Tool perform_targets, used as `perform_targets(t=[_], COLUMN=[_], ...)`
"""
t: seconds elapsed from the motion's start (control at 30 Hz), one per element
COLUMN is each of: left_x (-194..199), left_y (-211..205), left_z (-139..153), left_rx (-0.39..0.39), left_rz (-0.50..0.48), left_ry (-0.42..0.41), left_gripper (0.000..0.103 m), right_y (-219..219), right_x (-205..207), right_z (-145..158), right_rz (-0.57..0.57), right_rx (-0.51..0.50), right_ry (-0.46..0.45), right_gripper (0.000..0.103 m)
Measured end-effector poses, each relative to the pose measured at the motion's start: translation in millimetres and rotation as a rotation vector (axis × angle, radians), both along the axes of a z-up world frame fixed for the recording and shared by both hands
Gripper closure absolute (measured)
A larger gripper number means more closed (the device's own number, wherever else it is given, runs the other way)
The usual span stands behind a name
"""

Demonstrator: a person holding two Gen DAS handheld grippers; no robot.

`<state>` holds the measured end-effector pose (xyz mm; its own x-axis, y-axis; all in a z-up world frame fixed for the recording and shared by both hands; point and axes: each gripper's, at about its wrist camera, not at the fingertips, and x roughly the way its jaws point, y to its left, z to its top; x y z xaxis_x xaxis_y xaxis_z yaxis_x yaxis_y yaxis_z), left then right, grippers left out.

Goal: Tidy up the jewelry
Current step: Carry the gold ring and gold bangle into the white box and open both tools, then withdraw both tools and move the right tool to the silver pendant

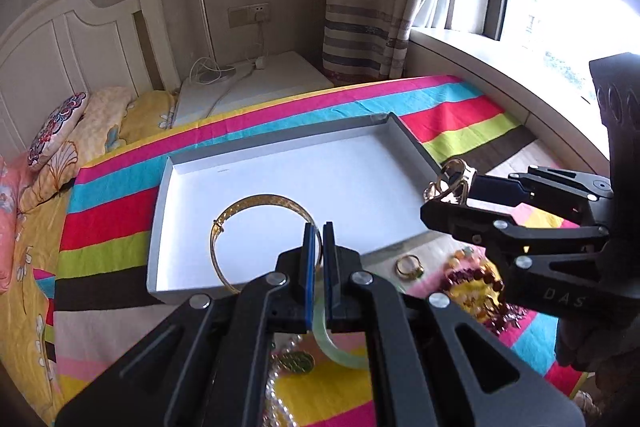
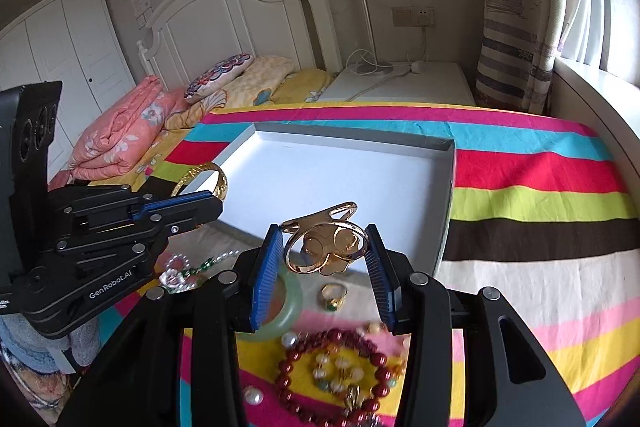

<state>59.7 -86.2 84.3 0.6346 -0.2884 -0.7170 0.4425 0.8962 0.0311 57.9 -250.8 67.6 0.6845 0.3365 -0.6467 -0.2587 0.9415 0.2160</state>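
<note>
Left wrist view shows the left gripper [image 1: 318, 259] with its blue pads pressed onto the rim of a gold bangle [image 1: 256, 231], which hangs over the near part of the white tray [image 1: 280, 147]. The hold is narrow: only a short arc of thin metal sits between the pads, so the bangle could swivel or slide out if the hand tilts or jerks, and it might land on the tray's near wall instead of inside it.

Right wrist view shows the right gripper [image 2: 324, 251] pinching a gold open-work piece [image 2: 324, 245], held by its two side edges just above the tray's near edge. That piece is smooth and curved, so it may twist in the grip, or drop short of the tray onto the striped cloth [image 2: 540, 203] if the jaws open too early.

Both grippers work close together at the same tray edge, and a careless move could knock one against the other or nudge the light tray.

On the cloth below wait a jade bangle [image 2: 286, 311], a gold ring [image 2: 334, 297] and a red bead bracelet [image 2: 332, 375]; a low sweep could scatter them.
</note>
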Motion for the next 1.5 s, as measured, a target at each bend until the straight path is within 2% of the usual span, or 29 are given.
perform_targets(t=[0.13, 0.43, 0.57, 0.73, 0.77, 0.8, 0.83, 0.87, 0.9, 0.97, 1.07, 1.2, 1.27, 1.37, 1.5], left_x=[38, 98, 108, 111, 110, 109, 107, 104, 101, 92, 73, 33, 9, -24, -67], left_y=[-4, 5, 8, 9, 10, 12, 15, 18, 22, 31, 41, 52, 56, 63, 72], left_z=[-7, -40, -49, -45, -43, -42, -39, -36, -32, -24, -12, 7, 13, 10, -7], left_rx=[0.011, -0.022, 0.005, 0.032, 0.024, 0.015, 0.006, -0.001, -0.011, -0.043, -0.068, -0.111, -0.126, -0.137, -0.13], left_rz=[0.035, 0.096, 0.13, 0.134, 0.133, 0.135, 0.14, 0.147, 0.156, 0.156, 0.168, 0.175, 0.184, 0.218, 0.238], left_ry=[0.035, 0.182, 0.175, 0.155, 0.153, 0.153, 0.147, 0.133, 0.117, 0.095, 0.044, -0.062, -0.108, -0.131, -0.127], left_gripper=[0.1, 0.098, 0.097, 0.097, 0.095, 0.085, 0.077, 0.06, 0.05, 0.044, 0.022, 0.002, 0.002, 0.002, 0.002], right_y=[8, 21, 20, 17, 15, 12, 9, 6, 3, -2, -8, -17, -19, -27, -36], right_x=[42, 82, 89, 100, 99, 98, 96, 93, 89, 81, 67, 40, 22, -11, -53], right_z=[-13, -39, -41, -45, -45, -44, -42, -39, -36, -29, -16, -4, -1, 0, -7], right_rz=[-0.04, -0.088, -0.108, -0.131, -0.134, -0.134, -0.134, -0.133, -0.129, -0.114, -0.09, -0.073, -0.073, -0.075, -0.094], right_rx=[-0.008, -0.068, -0.081, -0.106, -0.093, -0.073, -0.052, -0.034, -0.017, 0.008, 0.034, 0.056, 0.047, 0.032, -0.017], right_ry=[0.076, 0.193, 0.201, 0.229, 0.228, 0.226, 0.219, 0.205, 0.191, 0.172, 0.138, 0.086, 0.059, 0.007, -0.03], right_gripper=[0.061, 0.061, 0.06, 0.058, 0.049, 0.031, 0.024, 0.022, 0.022, 0.022, 0.022, 0.022, 0.022, 0.016, 0.016])
